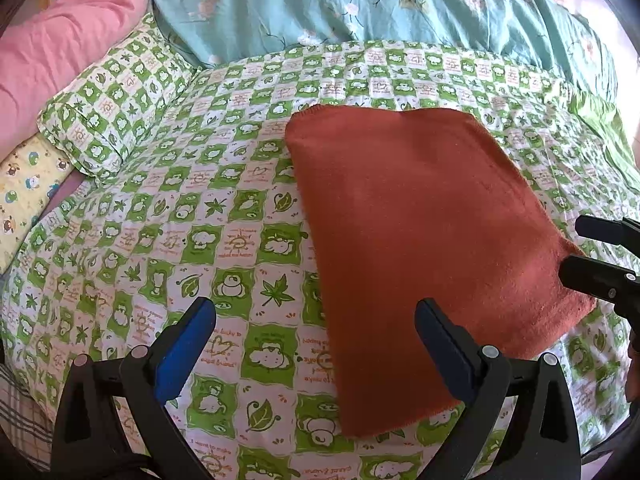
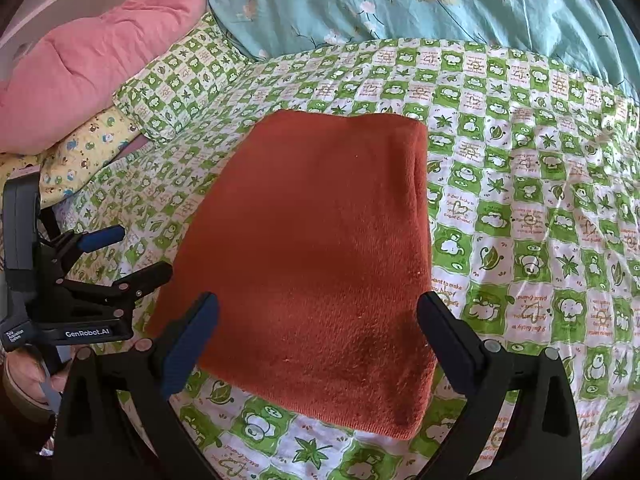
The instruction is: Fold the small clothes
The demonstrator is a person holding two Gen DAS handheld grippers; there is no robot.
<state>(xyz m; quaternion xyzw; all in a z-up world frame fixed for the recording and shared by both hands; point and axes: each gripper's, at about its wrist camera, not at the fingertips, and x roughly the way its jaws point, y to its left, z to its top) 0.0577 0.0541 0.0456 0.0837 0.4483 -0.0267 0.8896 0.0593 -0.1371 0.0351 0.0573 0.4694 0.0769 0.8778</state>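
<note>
A rust-orange cloth [image 1: 420, 240] lies folded flat in a rectangle on the green-and-white checked bedsheet [image 1: 180, 208]; it also shows in the right wrist view [image 2: 312, 248]. My left gripper [image 1: 316, 320] is open and empty, hovering over the cloth's near left edge. My right gripper [image 2: 318, 316] is open and empty, its jaws wide apart above the cloth's near end. The right gripper shows in the left wrist view [image 1: 576, 248] at the cloth's right corner. The left gripper shows in the right wrist view [image 2: 140, 252] beside the cloth's left edge.
A checked pillow [image 1: 116, 100] lies at the back left with a pink quilt [image 1: 60, 52] behind it. A teal floral quilt [image 1: 380, 4] runs along the back. A yellow patterned cloth [image 1: 28, 196] sits at the far left.
</note>
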